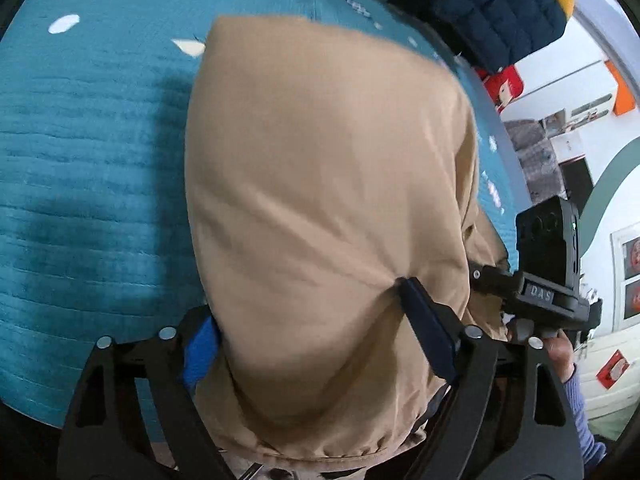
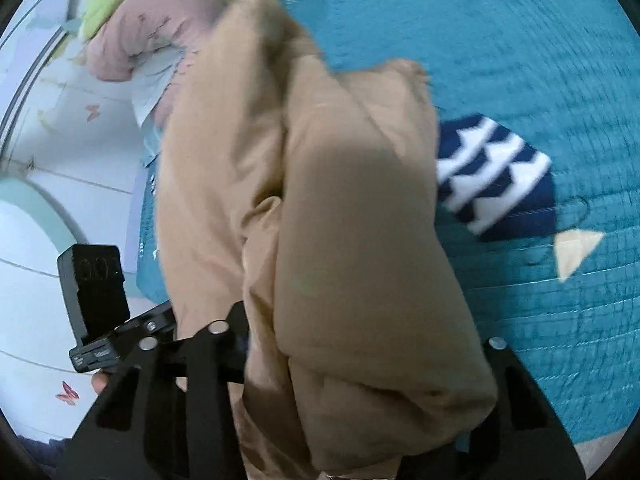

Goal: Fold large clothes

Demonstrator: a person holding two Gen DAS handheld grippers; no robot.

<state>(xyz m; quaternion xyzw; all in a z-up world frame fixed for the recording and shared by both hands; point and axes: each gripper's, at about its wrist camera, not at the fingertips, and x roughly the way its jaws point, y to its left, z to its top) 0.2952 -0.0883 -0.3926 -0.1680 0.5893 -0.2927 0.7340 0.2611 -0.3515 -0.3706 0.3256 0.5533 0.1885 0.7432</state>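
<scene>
Left wrist view: the tan jacket fills the middle of the frame, long axis running from the bottom edge up to a rounded end at the upper middle, over the teal bedspread. It's smooth, puffy fabric, with a gathered hem at the bottom. The left claw is pinching it, and the right claw sits at right.

Right wrist view: same jacket, bunched in thick folds, stretching bottom to upper left. The right claw looks clamped on it, fingers mostly buried. A navy-and-white striped garment lies at right.

Garment draped over the bed

The jacket hangs across the bedspread; a folded striped cloth lies on it just right, pillows at its far-left edge.
</scene>
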